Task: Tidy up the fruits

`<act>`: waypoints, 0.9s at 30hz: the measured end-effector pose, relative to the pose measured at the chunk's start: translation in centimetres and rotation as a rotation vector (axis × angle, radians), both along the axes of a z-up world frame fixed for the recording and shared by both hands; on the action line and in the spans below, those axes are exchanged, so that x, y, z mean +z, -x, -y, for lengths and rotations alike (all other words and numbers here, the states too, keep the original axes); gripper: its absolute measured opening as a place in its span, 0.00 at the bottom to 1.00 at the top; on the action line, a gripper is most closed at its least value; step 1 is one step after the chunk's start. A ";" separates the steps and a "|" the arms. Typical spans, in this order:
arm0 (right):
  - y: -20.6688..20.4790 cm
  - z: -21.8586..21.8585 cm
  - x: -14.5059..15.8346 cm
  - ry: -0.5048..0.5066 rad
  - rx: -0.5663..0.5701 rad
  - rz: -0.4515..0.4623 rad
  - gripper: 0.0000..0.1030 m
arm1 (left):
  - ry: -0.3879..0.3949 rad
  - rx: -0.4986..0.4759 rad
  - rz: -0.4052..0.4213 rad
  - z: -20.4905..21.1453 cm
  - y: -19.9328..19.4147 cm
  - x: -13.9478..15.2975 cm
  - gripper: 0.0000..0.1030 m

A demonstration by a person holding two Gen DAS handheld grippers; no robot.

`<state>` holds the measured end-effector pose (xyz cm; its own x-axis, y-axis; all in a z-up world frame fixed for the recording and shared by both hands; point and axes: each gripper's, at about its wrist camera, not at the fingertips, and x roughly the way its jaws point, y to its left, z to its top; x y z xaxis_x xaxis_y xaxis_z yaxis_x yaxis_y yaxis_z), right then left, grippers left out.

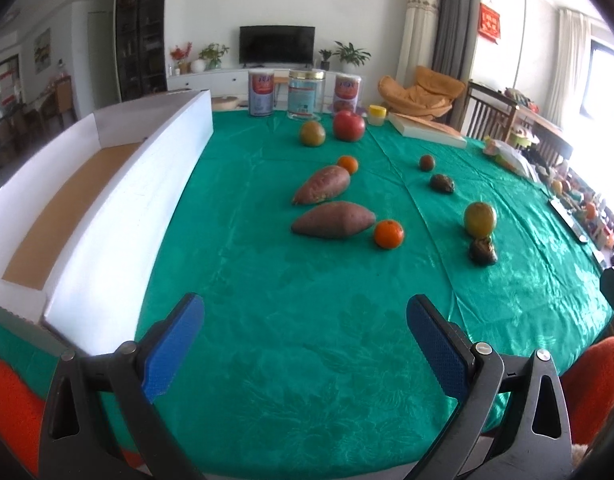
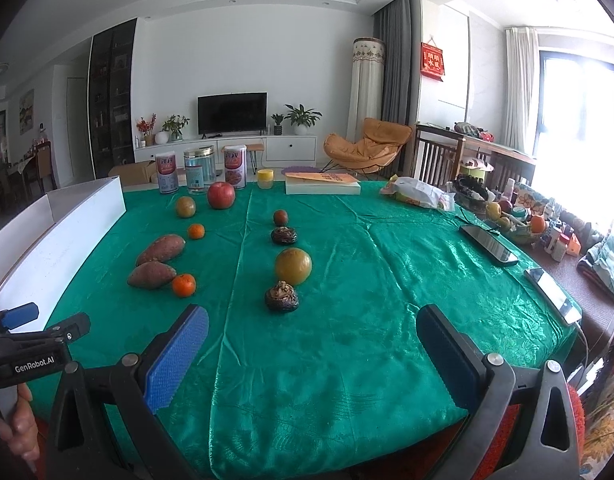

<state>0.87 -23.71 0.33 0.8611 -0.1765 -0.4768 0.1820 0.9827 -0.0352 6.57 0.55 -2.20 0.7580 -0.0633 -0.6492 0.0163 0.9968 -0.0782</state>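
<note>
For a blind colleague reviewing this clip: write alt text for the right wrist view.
An open right gripper, blue-padded jaws wide apart, hovers over a shiny green tablecloth strewn with produce: two reddish sweet potatoes, two small oranges, a red apple and a yellow-green round fruit. A long white cardboard box lines the left edge.

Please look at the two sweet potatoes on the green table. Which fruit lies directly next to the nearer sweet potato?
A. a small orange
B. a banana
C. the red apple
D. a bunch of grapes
A: a small orange sits right at the tip of the nearer sweet potato, while the red apple stands far back near the cans.
</note>
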 end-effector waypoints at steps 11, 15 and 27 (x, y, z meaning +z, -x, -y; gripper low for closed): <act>-1.0 1.4 -1.7 -0.051 0.007 -0.066 1.00 | -0.005 -0.127 -0.166 0.4 -3.3 -3.9 0.99; -1.3 0.5 -1.8 -0.042 0.056 -0.073 1.00 | -0.032 -0.122 -0.169 0.6 -4.0 -4.7 0.99; -3.9 2.4 -2.7 -0.080 0.079 -0.057 1.00 | -0.103 -0.174 -0.239 1.7 -7.3 -6.8 0.99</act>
